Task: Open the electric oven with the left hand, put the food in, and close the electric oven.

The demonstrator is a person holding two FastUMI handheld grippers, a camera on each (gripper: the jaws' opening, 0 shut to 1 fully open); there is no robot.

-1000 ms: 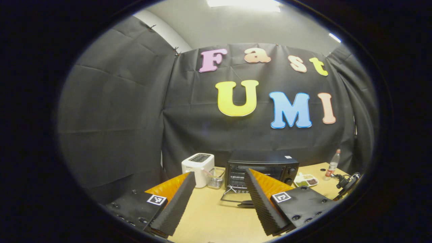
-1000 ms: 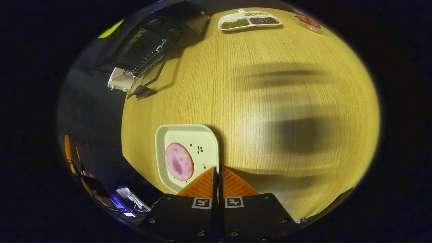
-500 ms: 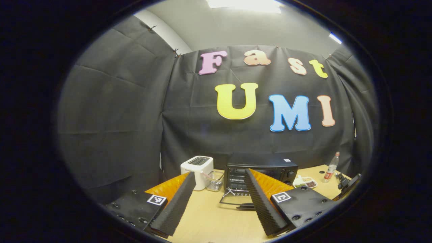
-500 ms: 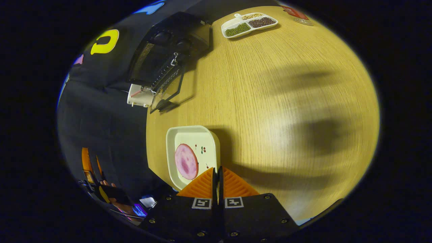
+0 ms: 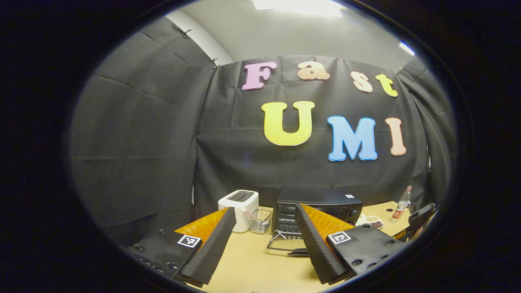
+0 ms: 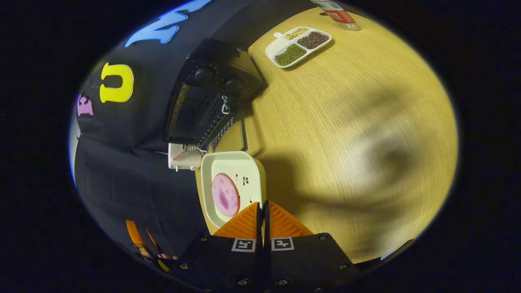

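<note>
Oven [image 5: 315,209] first, in the left gripper view: the black electric box stands low and centre-right on the tan wooden table [image 5: 256,264], ahead of the left gripper [image 5: 264,244] and partly hidden behind its right-hand finger. Its glass door [image 5: 285,244] is dropped open and lies flat toward the camera, with a wire rack showing inside. The left gripper is spread wide and holds nothing; its fingers [image 5: 211,244] are orange wedges faced with ribbed black foam. A white toaster [image 5: 239,208] stands at the oven's left with a small clear container [image 5: 260,219] between them. At the frame's right edge are a divided white dish [image 5: 372,221] and a bottle [image 5: 401,200].

Right gripper view: the right gripper [image 6: 261,211], at bottom centre, is pressed together on the near rim of a cream, rounded-square plate [image 6: 248,171]. A round pink slice of ham [image 6: 225,194] lies flat on the plate, just up and left of the fingertips. The plate's long side runs up the frame toward the oven [image 6: 211,93], upper left, with its open door [image 6: 232,134] just beyond the plate's far edge. The divided dish [image 6: 298,45] of green, dark and pale grains sits at upper centre.
</note>
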